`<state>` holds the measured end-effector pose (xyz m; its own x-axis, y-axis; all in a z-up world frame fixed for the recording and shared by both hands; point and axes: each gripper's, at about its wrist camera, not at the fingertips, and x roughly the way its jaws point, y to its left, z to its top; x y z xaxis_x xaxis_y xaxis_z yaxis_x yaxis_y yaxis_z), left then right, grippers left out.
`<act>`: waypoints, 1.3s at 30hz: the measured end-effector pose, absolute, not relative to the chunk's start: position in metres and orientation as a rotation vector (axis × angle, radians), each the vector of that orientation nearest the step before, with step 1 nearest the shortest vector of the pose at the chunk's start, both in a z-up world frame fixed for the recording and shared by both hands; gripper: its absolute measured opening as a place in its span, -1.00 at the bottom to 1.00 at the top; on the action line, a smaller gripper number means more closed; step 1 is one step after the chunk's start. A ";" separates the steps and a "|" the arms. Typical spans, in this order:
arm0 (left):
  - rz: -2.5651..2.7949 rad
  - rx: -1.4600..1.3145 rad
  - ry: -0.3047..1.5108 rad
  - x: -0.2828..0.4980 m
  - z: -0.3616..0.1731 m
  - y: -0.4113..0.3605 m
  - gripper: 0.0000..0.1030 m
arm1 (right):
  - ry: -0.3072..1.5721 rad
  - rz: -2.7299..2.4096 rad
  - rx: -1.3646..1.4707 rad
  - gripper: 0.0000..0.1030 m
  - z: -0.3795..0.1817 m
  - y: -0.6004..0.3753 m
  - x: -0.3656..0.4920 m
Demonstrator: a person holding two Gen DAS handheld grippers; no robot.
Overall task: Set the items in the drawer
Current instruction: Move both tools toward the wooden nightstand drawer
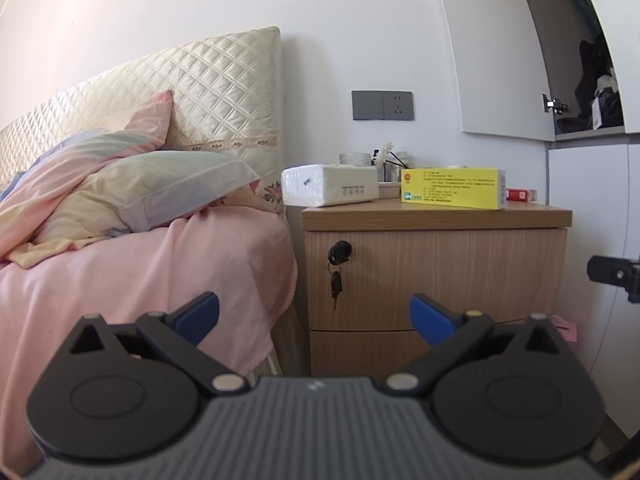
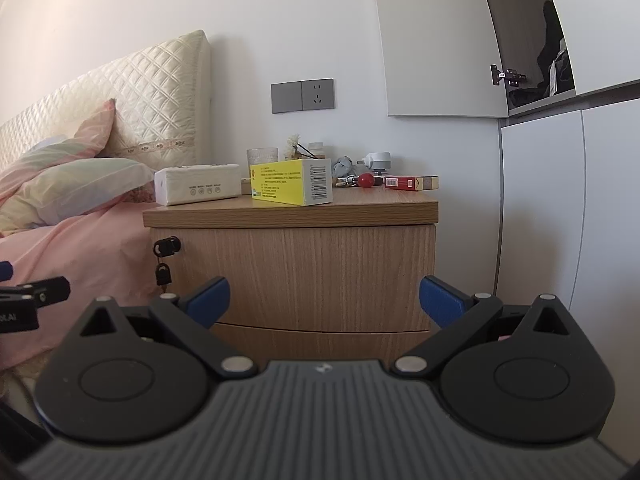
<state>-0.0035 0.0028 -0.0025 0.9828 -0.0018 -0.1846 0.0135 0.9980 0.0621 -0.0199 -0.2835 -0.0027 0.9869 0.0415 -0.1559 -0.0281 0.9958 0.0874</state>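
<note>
A wooden nightstand (image 1: 436, 276) (image 2: 328, 276) stands beside the bed, both drawers shut; a key (image 1: 336, 284) (image 2: 163, 274) hangs from the top drawer's lock. On top lie a yellow box (image 1: 452, 192) (image 2: 280, 182), a white tissue pack (image 1: 330, 184) (image 2: 198, 184), a red cigarette pack (image 2: 410, 182) (image 1: 520, 195) and a red ball with keys (image 2: 365, 180). My left gripper (image 1: 314, 316) is open and empty, facing the drawer fronts. My right gripper (image 2: 324, 300) is open and empty, also short of the drawers.
The bed with pink sheet (image 1: 140, 272) and pillows (image 1: 152, 188) is on the left. A white wardrobe (image 2: 560, 208) stands on the right, an upper door ajar. A glass (image 2: 262, 157), flowers and a white plug adapter (image 2: 378, 160) sit at the nightstand's back.
</note>
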 end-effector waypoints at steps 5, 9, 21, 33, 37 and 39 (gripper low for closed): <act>-0.013 0.066 0.186 -0.004 -0.002 0.002 0.99 | 0.161 0.032 0.091 1.00 -0.003 -0.285 -0.019; -0.011 0.053 0.186 -0.003 -0.001 0.004 0.99 | 0.155 0.036 0.092 1.00 -0.003 -0.286 -0.017; -0.050 0.054 0.170 -0.007 0.001 0.004 0.99 | 0.134 0.063 0.060 1.00 -0.006 -0.285 -0.017; -0.065 0.025 0.169 -0.006 0.002 0.008 0.99 | 0.197 0.055 0.138 1.00 0.016 -0.298 -0.025; -0.084 0.022 0.183 -0.006 -0.001 0.005 0.99 | 0.173 0.066 0.138 1.00 0.015 -0.303 -0.026; -0.094 0.036 0.176 -0.008 -0.002 0.002 0.99 | 0.184 0.055 0.138 1.00 0.014 -0.308 -0.030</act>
